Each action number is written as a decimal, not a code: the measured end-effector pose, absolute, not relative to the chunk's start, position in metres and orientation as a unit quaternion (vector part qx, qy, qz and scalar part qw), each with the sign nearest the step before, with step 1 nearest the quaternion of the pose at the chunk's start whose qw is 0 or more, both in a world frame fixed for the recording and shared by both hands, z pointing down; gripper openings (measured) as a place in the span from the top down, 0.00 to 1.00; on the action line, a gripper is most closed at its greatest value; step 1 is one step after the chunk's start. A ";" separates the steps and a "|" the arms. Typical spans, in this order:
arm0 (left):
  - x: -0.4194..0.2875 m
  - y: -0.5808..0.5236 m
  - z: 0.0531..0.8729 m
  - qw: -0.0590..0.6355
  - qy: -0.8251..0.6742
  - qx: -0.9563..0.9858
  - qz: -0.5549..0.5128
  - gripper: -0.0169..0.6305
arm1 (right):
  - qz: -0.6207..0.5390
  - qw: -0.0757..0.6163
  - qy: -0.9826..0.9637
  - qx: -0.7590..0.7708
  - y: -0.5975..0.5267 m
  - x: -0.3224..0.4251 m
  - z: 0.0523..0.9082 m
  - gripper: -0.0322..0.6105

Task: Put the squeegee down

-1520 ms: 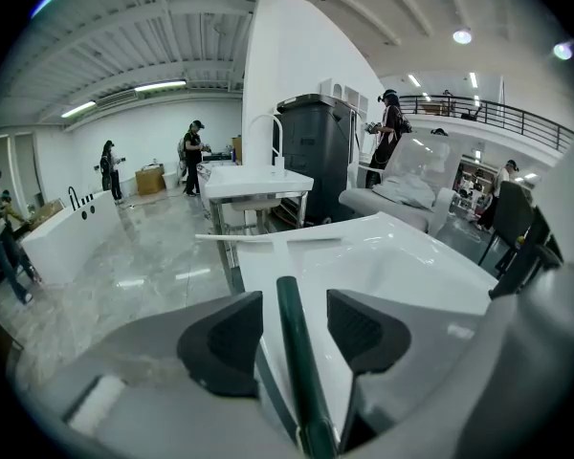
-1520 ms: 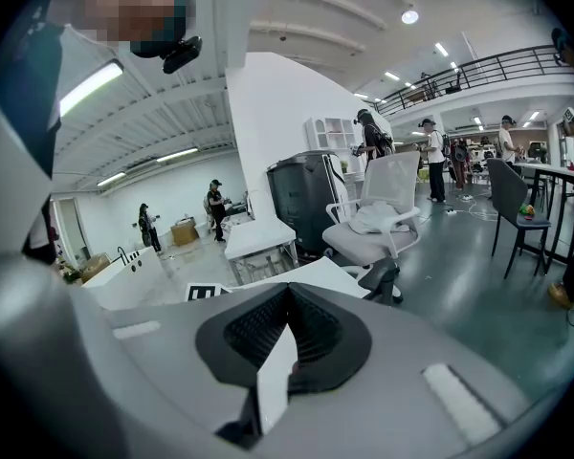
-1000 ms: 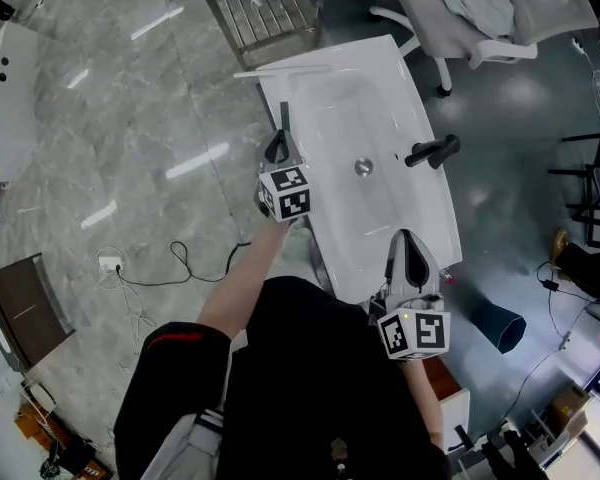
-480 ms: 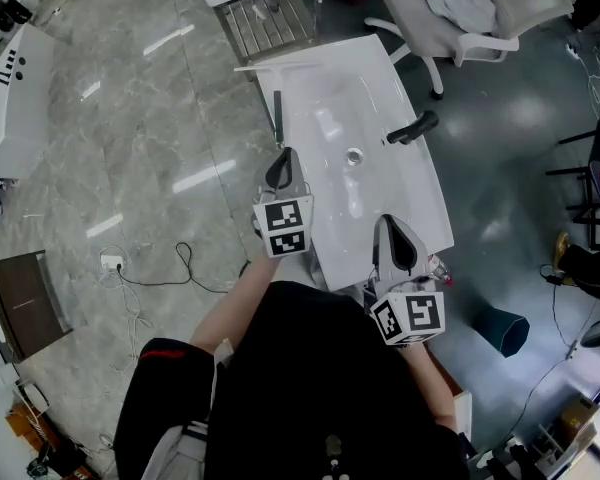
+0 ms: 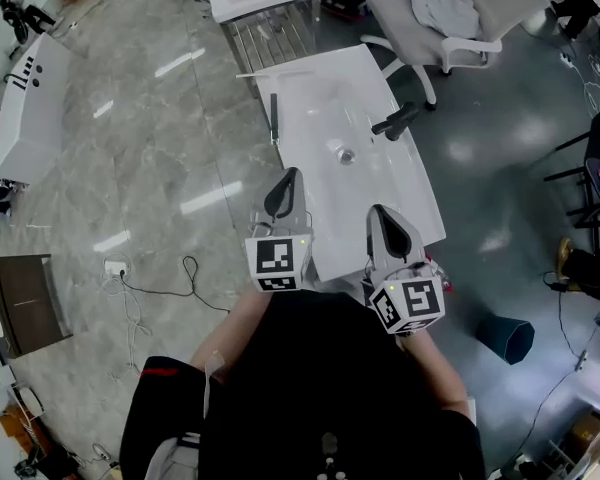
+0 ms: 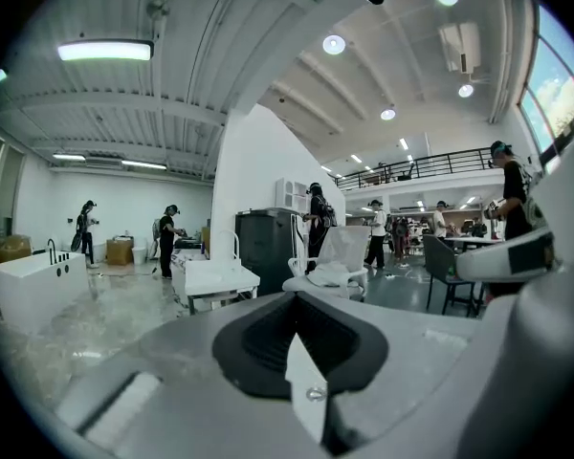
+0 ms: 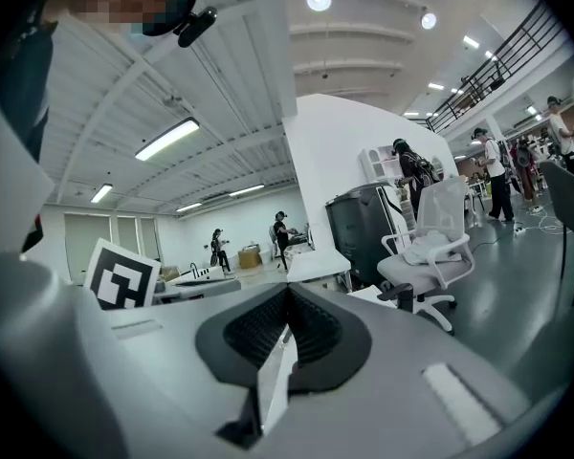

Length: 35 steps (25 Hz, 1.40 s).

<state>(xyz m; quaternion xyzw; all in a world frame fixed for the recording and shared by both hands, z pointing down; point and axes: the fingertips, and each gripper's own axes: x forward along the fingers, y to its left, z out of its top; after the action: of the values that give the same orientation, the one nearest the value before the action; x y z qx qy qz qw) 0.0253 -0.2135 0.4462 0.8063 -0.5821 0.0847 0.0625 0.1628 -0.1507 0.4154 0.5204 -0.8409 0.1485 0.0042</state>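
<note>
The squeegee [image 5: 274,118] lies flat on the left rim of the white sink [image 5: 405,193], near the sink's 11 o'clock corner. Its dark handle runs along the rim. A thin pale bar, which looks to be its blade, lies crosswise at the far end and pokes out past the sink's left edge. Nothing holds it.

Inside the sink, the drain [image 5: 347,155] sits at about 4 o'clock from the squeegee. The black tap [image 5: 395,121] stands on the right rim, at 3 o'clock from the squeegee, across the bowl.

The left claw [image 5: 290,178] hangs over the sink's near left edge, at 6 o'clock from the squeegee and clear of it. It is clenched, pads pressed together with nothing between them. The right claw [image 5: 380,216] is over the sink's near right part, at 3 o'clock from the left one. It too is clenched on nothing, and both point away from the person toward 12 o'clock.

Beyond the sink, at 1 o'clock, stands a white chair [image 5: 480,38] with a pale cloth [image 5: 442,10] heaped on its seat. On the floor [image 5: 150,168], at 9 o'clock from the claws, a power strip [image 5: 112,266] lies with its black cable looping away. A dark bin [image 5: 507,336] is at 4 o'clock.
</note>
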 end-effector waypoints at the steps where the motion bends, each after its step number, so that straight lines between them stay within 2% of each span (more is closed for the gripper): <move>1: 0.027 -0.207 0.441 0.058 -0.580 0.808 0.082 0.97 | 0.145 0.001 -0.843 0.519 -0.148 0.164 0.413 0.95; 11: 0.042 -0.153 0.399 0.055 -0.554 0.830 0.025 0.97 | 0.105 -0.014 -0.861 0.498 -0.122 0.165 0.384 0.95; 17: 0.054 -0.129 0.373 0.026 -0.517 0.855 0.008 0.97 | 0.083 -0.028 -0.865 0.494 -0.117 0.166 0.362 0.95; 35: 0.063 -0.098 0.363 0.029 -0.499 0.866 -0.006 0.97 | 0.053 -0.034 -0.879 0.472 -0.083 0.157 0.344 0.95</move>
<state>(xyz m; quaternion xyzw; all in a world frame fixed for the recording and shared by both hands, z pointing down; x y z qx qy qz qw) 0.0629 -0.0975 0.3626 0.8660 -0.4991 -0.0060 0.0286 0.1573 -0.0835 0.3438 0.4721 -0.8793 0.0531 -0.0343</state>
